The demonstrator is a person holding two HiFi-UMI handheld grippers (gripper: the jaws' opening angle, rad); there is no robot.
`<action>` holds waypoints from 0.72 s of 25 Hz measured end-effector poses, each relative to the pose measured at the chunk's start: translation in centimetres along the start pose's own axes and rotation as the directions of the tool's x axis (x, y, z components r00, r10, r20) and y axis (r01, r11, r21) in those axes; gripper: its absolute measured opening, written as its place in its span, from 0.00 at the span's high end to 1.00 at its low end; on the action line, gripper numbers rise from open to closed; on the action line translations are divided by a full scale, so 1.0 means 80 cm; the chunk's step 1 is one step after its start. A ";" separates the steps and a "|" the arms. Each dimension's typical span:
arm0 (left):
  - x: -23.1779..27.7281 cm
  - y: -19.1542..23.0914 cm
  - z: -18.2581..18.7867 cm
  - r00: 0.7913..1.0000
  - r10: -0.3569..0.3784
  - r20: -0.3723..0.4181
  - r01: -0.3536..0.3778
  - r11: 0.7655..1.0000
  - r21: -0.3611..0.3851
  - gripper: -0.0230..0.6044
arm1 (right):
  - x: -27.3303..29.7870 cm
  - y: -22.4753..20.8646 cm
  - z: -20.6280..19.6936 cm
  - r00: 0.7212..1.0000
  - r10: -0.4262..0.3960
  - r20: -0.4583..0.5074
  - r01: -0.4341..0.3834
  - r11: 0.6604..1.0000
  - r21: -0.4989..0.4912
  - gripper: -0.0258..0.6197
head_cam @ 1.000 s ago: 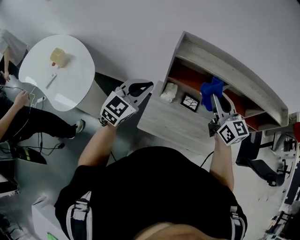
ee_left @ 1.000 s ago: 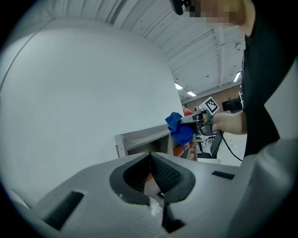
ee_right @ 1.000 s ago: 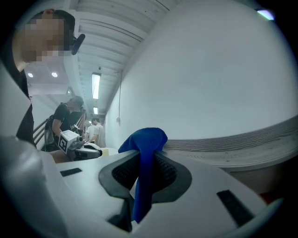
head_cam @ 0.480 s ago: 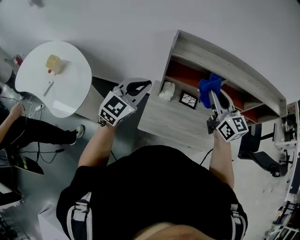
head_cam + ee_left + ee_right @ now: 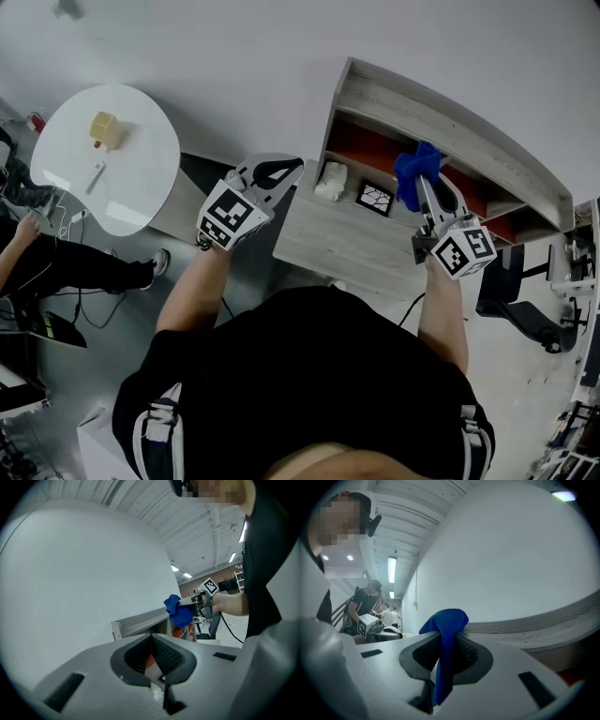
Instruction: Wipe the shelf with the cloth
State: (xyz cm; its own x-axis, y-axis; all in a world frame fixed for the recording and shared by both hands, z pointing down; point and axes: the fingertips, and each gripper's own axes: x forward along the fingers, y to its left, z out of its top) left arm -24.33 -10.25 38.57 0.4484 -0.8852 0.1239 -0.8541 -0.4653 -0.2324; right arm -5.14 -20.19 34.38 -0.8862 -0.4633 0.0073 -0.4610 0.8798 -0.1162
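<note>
The blue cloth hangs bunched from my right gripper, which is shut on it and holds it up in front of the shelf's middle. The grey wooden shelf has a red inner back and stands on a grey desk top. In the right gripper view the cloth runs down between the jaws, with the shelf's top board just beyond. My left gripper is shut and holds nothing, off the desk's left end. The left gripper view shows the cloth against the shelf.
A white crumpled object and a small black-framed picture sit in the shelf's lower opening. A round white table with a yellow item stands at left. A seated person is at far left, an office chair at right.
The right gripper has carried the cloth slightly up and to the left along the shelf front. The left gripper has stayed about where it was.
</note>
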 end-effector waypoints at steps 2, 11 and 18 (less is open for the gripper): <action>0.005 0.001 0.003 1.000 0.002 0.002 -0.002 1.000 0.003 0.93 | 0.003 -0.006 0.000 1.000 0.008 0.002 -0.008 1.000 0.009 0.87; 0.022 0.002 0.007 1.000 0.012 -0.009 -0.012 1.000 0.007 0.93 | 0.010 -0.027 0.002 1.000 0.025 0.003 -0.025 0.999 0.047 0.87; 0.025 0.004 0.005 1.000 0.006 -0.012 -0.006 1.000 -0.017 0.93 | 0.021 -0.036 0.006 1.000 0.017 -0.007 -0.017 0.999 0.048 0.87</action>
State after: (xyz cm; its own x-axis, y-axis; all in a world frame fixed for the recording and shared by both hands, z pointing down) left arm -23.61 -12.20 38.35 0.4402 -0.8878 0.1343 -0.8611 -0.4598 -0.2170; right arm -5.24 -23.58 34.21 -0.8942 -0.4475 0.0123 -0.4433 0.8812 -0.1640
